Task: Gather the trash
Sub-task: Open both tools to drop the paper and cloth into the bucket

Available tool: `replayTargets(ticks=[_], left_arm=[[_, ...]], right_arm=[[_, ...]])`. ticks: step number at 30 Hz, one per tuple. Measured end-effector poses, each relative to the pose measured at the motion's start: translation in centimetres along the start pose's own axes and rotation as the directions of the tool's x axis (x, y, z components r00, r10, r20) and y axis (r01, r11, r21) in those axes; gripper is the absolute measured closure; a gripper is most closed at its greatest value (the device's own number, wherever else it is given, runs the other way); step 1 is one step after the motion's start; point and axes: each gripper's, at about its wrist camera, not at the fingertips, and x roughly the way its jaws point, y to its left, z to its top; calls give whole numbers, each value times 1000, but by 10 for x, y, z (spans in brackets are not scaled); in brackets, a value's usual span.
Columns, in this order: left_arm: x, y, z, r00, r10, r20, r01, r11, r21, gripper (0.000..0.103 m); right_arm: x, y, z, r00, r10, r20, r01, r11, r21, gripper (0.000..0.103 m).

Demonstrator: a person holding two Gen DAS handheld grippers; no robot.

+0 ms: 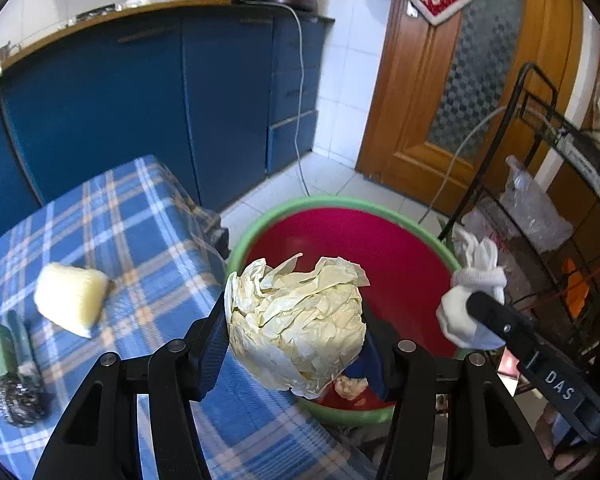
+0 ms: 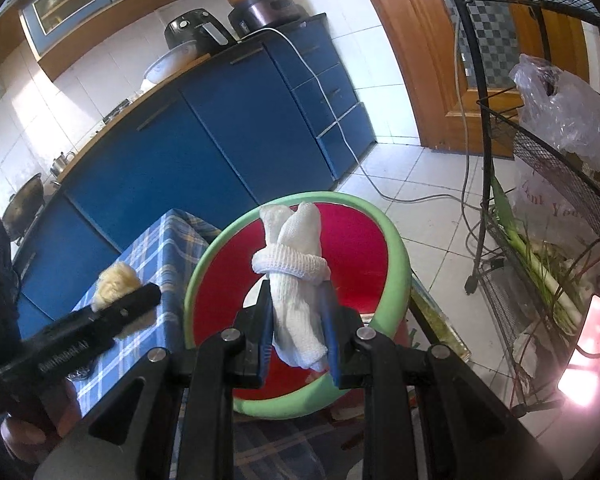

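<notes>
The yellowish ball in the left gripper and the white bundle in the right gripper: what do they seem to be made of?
The yellowish ball looks like thin crumpled paper, matte: sharp creases and a torn, upturned edge. It could be waxed or baking paper. The white bundle looks like knitted cotton fabric, probably a rolled glove or sock: a fine ribbed weave and a cuff band wrapped around its middle.

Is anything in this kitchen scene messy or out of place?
A white power cord dangles from the counter appliance down the blue cabinet and trails loose over the floor tiles, easy to trip on. Scraps already lie in the green-rimmed basin. Nothing looks spilled or broken.
</notes>
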Motion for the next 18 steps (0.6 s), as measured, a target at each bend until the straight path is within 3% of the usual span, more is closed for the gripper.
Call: replayTargets(ticks=[18], left_arm=[[29, -5, -7, 998, 8, -65, -5, 999, 44, 36]], right_arm=[[36, -8, -2, 999, 21, -45, -19, 999, 42, 71]])
